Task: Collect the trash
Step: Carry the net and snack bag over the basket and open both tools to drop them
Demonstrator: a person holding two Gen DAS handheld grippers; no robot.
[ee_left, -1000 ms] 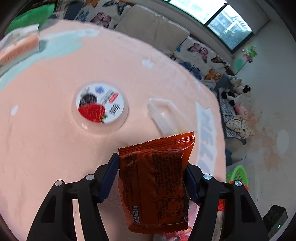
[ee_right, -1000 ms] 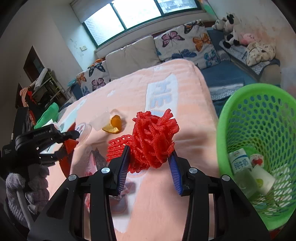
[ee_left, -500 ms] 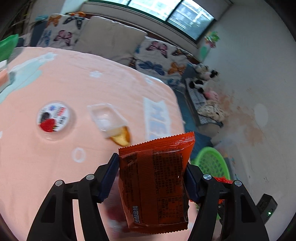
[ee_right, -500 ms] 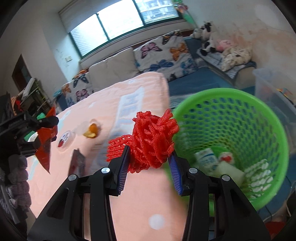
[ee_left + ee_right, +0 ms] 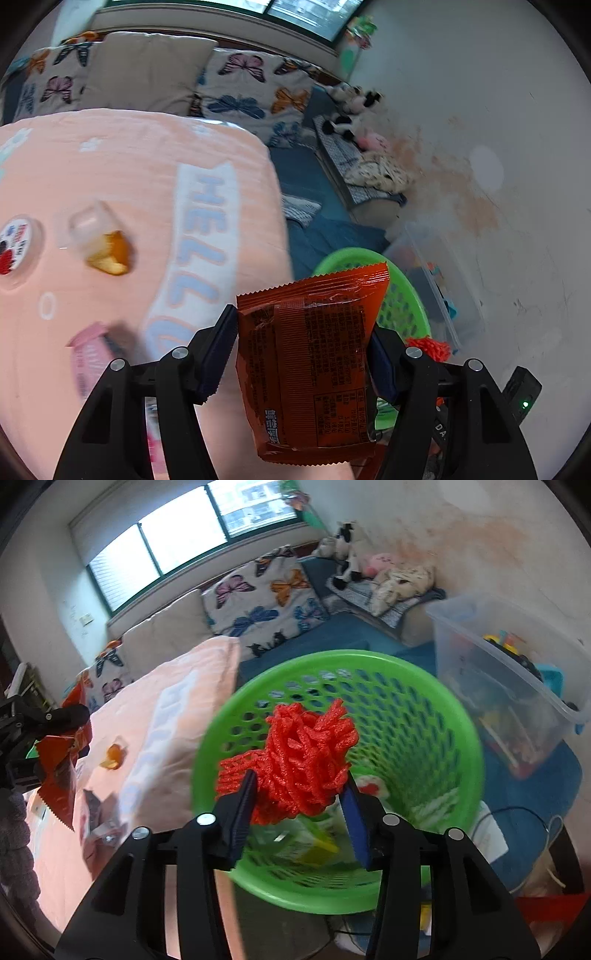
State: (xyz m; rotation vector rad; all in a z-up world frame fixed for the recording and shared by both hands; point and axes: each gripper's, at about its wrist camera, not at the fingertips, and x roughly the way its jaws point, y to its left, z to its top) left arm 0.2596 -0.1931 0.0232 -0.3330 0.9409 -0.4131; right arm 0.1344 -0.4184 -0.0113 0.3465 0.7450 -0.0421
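Two views show this moment. From the left wrist, the left gripper has its jaws clamped on an orange snack wrapper, held upright above the edge of the peach blanket. On the blanket lie a clear plastic cup touching an orange peel, a round strawberry lid and a blurred pink packet. Behind the wrapper sits the green basket.

From the right wrist, the right gripper has its jaws closed on a red foam net, held over the mouth of the green basket, which already contains trash. A clear storage bin stands just beside the basket
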